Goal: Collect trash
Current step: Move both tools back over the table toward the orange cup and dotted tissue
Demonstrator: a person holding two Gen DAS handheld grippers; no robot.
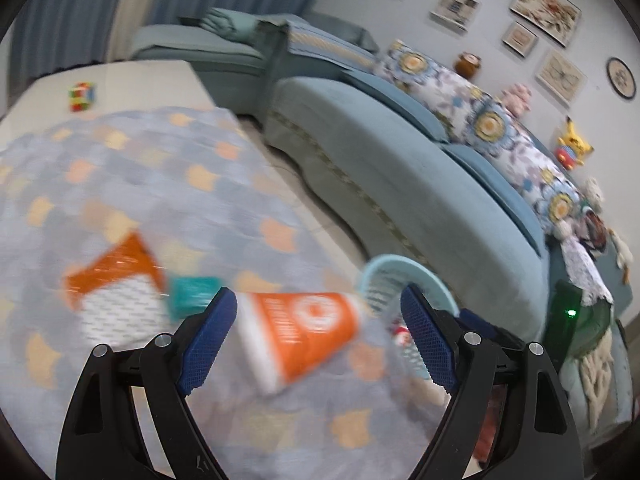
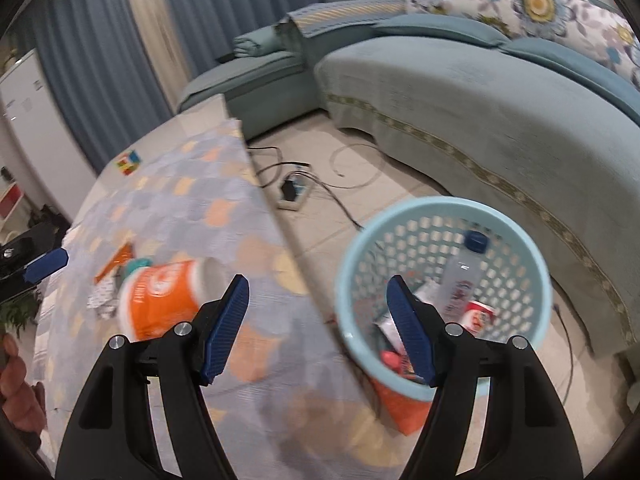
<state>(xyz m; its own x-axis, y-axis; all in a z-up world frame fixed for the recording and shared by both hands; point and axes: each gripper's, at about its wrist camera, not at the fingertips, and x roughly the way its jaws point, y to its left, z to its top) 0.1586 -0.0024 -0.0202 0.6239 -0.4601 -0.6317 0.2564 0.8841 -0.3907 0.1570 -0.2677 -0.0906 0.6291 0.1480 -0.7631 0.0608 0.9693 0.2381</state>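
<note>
An orange and white paper cup (image 1: 300,332) lies on its side on the patterned tablecloth (image 1: 132,184); it also shows in the right wrist view (image 2: 160,300). My left gripper (image 1: 316,336) is open, its fingers on either side of the cup. An orange and white wrapper (image 1: 116,280) and a teal item (image 1: 192,292) lie to the cup's left. My right gripper (image 2: 316,328) is open and empty above the table edge, beside the light blue basket (image 2: 520,232) on the floor, which holds a plastic bottle (image 2: 464,276) and other trash.
A Rubik's cube (image 1: 82,96) sits at the table's far end. A blue-green sofa (image 1: 400,168) curves along the right. A power strip and cables (image 2: 296,192) lie on the tiled floor between table and sofa. Curtains hang behind.
</note>
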